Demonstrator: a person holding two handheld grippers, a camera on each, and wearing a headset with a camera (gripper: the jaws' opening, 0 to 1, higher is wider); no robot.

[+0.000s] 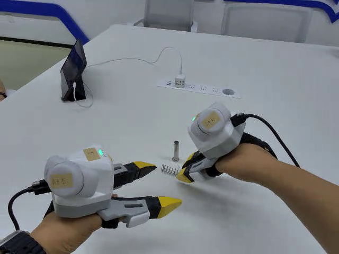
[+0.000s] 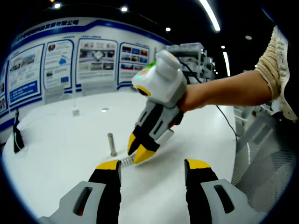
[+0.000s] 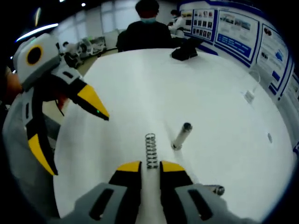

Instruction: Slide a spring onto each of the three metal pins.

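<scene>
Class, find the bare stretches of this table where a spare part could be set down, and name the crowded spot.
Bare: the table between the power strip and the pin, and from the propped device down to the left gripper. Crowded: around the spring, among the right gripper, left gripper and pin.

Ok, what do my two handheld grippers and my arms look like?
Both the left gripper and the right gripper have rounded white housings, tan paper labels, green lights, black cables, and grey-black jaws with yellow tips. A dark wristband sits on the left wrist; a cream knit sleeve covers the right upper arm.
</scene>
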